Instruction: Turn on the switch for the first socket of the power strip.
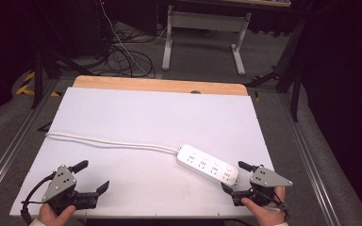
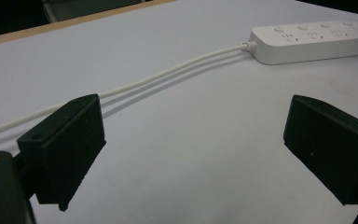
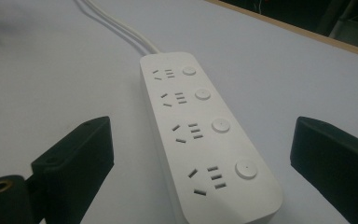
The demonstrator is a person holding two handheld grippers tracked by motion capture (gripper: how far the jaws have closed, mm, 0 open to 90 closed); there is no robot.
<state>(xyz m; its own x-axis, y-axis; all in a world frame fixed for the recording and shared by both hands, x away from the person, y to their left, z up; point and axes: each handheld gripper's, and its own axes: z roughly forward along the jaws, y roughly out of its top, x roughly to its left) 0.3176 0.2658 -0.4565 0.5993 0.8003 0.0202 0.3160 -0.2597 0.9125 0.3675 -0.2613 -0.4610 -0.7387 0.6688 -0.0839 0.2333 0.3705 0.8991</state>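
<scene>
A white power strip (image 1: 208, 165) with several sockets and round buttons lies at an angle on the white table sheet (image 1: 151, 113), right of the middle. Its white cable (image 1: 108, 142) runs off to the left edge. My right gripper (image 1: 235, 177) is at the strip's near right end, open, with a jaw on either side of that end and neither touching it. The right gripper view looks along the strip (image 3: 205, 135) between the wide jaws of that gripper (image 3: 203, 144). My left gripper (image 1: 92, 176) is open and empty at the near left, facing the cable (image 2: 168, 74) and the strip (image 2: 317, 42).
A strip of wooden tabletop (image 1: 160, 85) shows beyond the sheet's far edge. Metal rails (image 1: 14, 146) run along both sides of the table. On the floor behind lie tangled cables (image 1: 127, 59) and a white desk frame (image 1: 202, 28).
</scene>
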